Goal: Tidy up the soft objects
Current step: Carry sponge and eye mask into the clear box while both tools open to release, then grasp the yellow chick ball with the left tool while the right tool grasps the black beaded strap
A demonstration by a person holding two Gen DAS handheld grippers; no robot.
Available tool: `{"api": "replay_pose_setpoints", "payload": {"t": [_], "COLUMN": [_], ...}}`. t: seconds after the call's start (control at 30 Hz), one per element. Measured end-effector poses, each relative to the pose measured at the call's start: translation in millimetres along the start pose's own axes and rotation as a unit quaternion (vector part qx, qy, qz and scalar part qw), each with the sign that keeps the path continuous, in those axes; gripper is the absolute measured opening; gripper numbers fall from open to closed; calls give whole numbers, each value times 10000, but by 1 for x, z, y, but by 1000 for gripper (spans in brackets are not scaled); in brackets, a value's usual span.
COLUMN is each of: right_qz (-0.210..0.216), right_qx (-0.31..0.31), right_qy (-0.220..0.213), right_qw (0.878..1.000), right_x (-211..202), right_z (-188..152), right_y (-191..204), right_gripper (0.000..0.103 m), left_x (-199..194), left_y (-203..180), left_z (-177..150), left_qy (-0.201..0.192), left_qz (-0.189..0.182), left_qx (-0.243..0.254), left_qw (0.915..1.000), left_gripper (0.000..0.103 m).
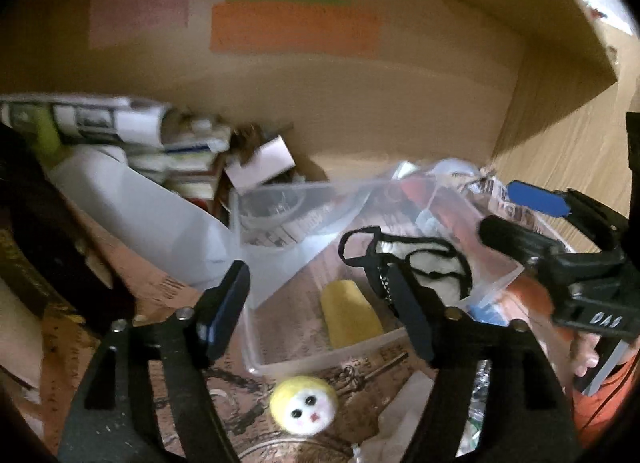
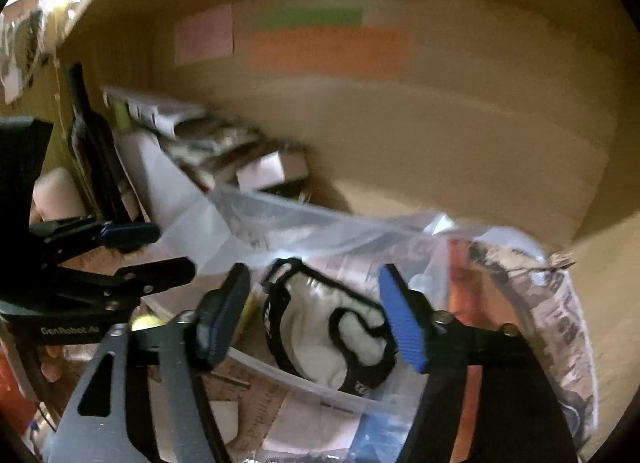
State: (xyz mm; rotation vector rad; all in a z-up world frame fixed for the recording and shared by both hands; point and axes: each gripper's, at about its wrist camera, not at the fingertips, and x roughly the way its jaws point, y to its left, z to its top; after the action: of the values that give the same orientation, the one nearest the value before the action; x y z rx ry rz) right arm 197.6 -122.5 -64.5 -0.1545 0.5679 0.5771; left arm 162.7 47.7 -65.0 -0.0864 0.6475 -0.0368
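A clear plastic bin [image 1: 320, 355] lies in front of me, with a yellow sponge [image 1: 350, 313] and a white cloth with black trim [image 1: 424, 267] inside. The cloth also shows in the right wrist view [image 2: 332, 327]. A yellow and white plush face [image 1: 303, 405] lies on the printed paper just in front of the bin. My left gripper [image 1: 320, 315] is open above the bin's near edge and holds nothing. My right gripper [image 2: 316, 315] is open just above the cloth, empty; it also shows at the right of the left wrist view [image 1: 512, 215].
A cardboard wall [image 1: 280, 75] with pink, green and orange patches stands behind. Rolled papers [image 1: 100, 119], a white sheet [image 1: 152, 215] and small boxes [image 1: 260, 159] pile up at the back left. A clear plastic bag [image 2: 500, 255] lies over printed paper at the right.
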Motion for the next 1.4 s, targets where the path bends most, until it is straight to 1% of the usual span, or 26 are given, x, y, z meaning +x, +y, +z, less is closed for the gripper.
{"api": "replay_pose_setpoints", "payload": {"t": [0.07, 0.1, 0.13, 0.17, 0.23, 0.3, 0.37, 0.47, 0.53, 0.63, 0.73, 0.77, 0.87, 0.9, 0.93, 0.97, 1.0, 1.03, 1.1, 1.2, 1.27, 1.37, 1.4], "right_qz": [-44, -67, -89, -103, -124, -184, -263, -266, -257, -363, -539, -575, -655, -662, -673, -680, -700, -730, -728, -703, -695, -707, -708], "right_qx": [23, 37, 47, 56, 65, 71, 41, 39, 74, 159, 270, 300, 498, 582, 644, 713, 772, 824, 896, 1050, 1157, 1267, 1287], "right_qy": [-217, -300, -376, -448, -536, -617, -636, -498, -362, -124, 154, 248, 512, 602, 669, 757, 831, 908, 1042, 1072, 1072, 1123, 1152], "right_qw": [9998, 9995, 9992, 9989, 9985, 9979, 9976, 9984, 9990, 9991, 9981, 9976, 9953, 9943, 9934, 9923, 9911, 9898, 9878, 9862, 9850, 9830, 9824], "right_x": [-16, -24, -31, -38, -48, -56, -60, -61, -58, -53, -49, -48, -46, -45, -45, -43, -42, -40, -37, -40, -42, -43, -42], "right_z": [3, 3, 3, 2, -1, -7, -15, -27, -37, -55, -75, -81, -96, -100, -103, -107, -110, -112, -117, -122, -125, -128, -129], "right_y": [-1, -1, 0, 0, 0, 3, 6, 9, 9, 6, 1, -1, -11, -15, -18, -22, -26, -30, -35, -42, -46, -52, -54], "right_gripper": [78, 82, 85, 87, 97, 103, 103, 103, 103, 103, 103, 103, 96, 91, 87, 85, 82, 77, 72, 71, 68, 61, 58], "left_x": [-13, -18, -24, -29, -36, -39, -39, -35, -34, -25, -20, -19, -14, -13, -10, -7, -3, -1, 4, 9, 12, 19, 21], "left_y": [1, 2, 3, 4, 7, 7, 8, 10, 11, 15, 17, 18, 21, 20, 19, 17, 16, 16, 15, 15, 15, 16, 16], "left_z": [-1, -1, -3, -6, -12, -20, -29, -44, -53, -65, -76, -79, -86, -87, -87, -88, -88, -88, -87, -87, -86, -87, -87], "left_qy": [-125, -173, -210, -234, -256, -200, -123, 51, 188, 359, 402, 412, 453, 469, 500, 572, 622, 658, 700, 751, 778, 877, 901], "left_qz": [59, 85, 104, 111, 100, 145, 232, 343, 390, 474, 643, 636, 508, 486, 466, 441, 415, 397, 369, 299, 271, 228, 207], "left_qx": [36, 42, 36, 21, -8, -9, -6, -16, -44, -75, -108, -145, -324, -341, -342, -314, -300, -299, -314, -342, -362, -376, -378], "left_qw": [9999, 9998, 9997, 9997, 9996, 9997, 9997, 9994, 9991, 9982, 9971, 9970, 9972, 9971, 9971, 9969, 9967, 9966, 9964, 9961, 9959, 9952, 9950], "left_gripper": [87, 90, 97, 100, 101, 101, 101, 101, 101, 101, 101, 101, 100, 98, 92, 89, 84, 83, 82, 75, 70, 62, 61]}}
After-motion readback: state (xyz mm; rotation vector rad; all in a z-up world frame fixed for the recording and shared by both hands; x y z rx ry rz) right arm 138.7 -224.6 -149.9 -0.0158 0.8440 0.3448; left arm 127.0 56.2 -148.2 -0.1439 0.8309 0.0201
